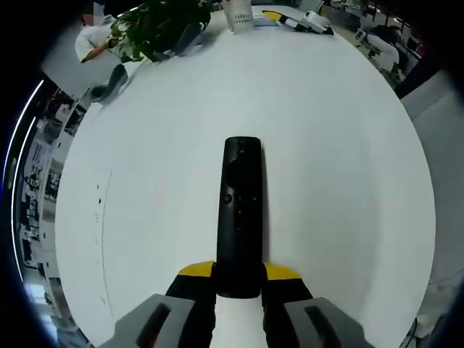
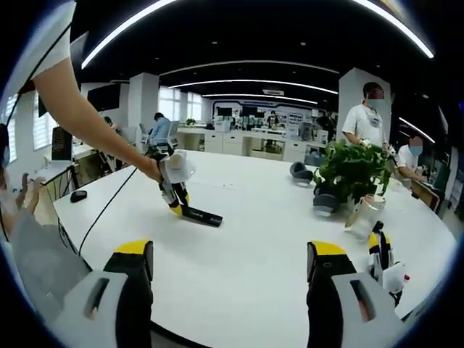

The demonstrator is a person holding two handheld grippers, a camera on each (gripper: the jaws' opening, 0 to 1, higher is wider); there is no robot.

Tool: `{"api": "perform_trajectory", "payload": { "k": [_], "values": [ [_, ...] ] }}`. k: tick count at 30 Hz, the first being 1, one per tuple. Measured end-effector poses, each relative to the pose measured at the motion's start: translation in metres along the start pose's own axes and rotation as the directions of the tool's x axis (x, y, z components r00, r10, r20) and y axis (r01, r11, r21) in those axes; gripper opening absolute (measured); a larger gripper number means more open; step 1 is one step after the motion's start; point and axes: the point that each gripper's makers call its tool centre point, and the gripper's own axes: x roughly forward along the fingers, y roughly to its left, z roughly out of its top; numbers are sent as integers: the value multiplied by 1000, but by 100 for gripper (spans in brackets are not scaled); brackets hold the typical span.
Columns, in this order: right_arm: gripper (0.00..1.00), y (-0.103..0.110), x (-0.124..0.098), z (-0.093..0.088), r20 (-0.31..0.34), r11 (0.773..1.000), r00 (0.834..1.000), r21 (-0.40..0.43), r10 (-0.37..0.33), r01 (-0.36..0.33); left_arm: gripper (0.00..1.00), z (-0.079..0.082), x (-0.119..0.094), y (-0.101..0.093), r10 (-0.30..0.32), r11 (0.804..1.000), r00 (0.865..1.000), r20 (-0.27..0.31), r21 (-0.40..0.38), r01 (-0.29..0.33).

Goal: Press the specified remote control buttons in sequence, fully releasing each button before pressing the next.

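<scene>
Our left gripper pinches the near end of the remote, which lies flat on the white worktop. Our right gripper hovers spread, well apart.

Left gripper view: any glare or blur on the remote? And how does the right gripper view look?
Left gripper view: remote sharp, buttons legible, table evenly bright. Right gripper view: strong fisheye bending of the ceiling lights, background soft, dim room.
</scene>
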Motion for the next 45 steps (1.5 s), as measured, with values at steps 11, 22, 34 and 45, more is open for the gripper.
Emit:
{"api": "perform_trajectory", "payload": {
  "k": [11,22,34,45],
  "values": [
    [90,-1,2,-4,-27,1000,1000,-4,-4,4,23,2,14,24,-9,1000,1000,-9,15,9],
    [91,0,2,-4,-24,1000,1000,-1,1,-1,24,2,14,25,-71,997,997,27,11,71],
    [92,1,1,-2,-18,1000,1000,-1,4,-4,49,-2,13,44,6,991,998,55,-137,1],
    [91,1,1,-2,-13,1000,1000,1,9,-9,61,-27,11,49,101,821,990,101,-570,-26]
  ]
}}
